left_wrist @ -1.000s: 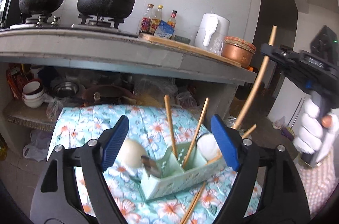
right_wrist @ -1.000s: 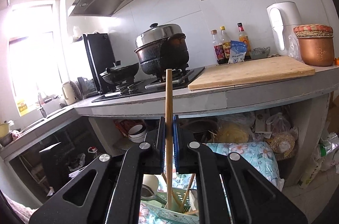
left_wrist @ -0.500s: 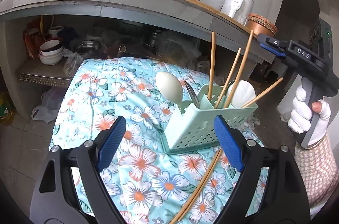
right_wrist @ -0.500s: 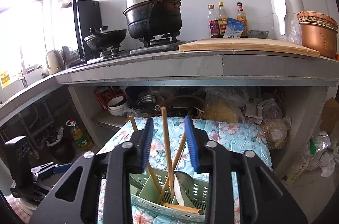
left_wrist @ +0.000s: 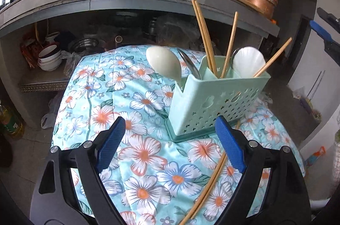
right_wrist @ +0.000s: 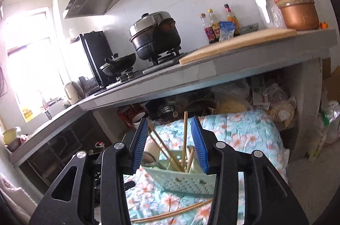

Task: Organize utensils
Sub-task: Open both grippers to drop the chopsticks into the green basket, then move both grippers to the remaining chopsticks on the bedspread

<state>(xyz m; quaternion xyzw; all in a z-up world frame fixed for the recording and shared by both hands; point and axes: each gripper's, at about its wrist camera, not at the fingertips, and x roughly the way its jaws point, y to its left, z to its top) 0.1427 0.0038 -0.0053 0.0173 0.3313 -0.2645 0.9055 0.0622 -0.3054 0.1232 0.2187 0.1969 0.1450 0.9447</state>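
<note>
Floral-clothed worktop [left_wrist: 136,157]: mint caddy [left_wrist: 214,101] at 1 o'clock holds 4 chopsticks and spoons — 2 loose chopsticks [left_wrist: 209,184] at 5 o'clock remain. Left gripper [left_wrist: 167,146] and right gripper [right_wrist: 170,145] — fingers open, empty.

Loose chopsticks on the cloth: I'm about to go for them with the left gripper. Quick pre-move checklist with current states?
1. Left gripper open and empty: ok.
2. Loose chopsticks reachable: ok; they lie flat on the floral cloth, just inside the left gripper's right finger.
3. Far ends free of the caddy: cannot tell; they run up to the green caddy base.
4. Caddy upright with room: ok; several chopsticks and two white spoons stand in it.
5. Right gripper clear: ok; open, empty, above the caddy.
</note>
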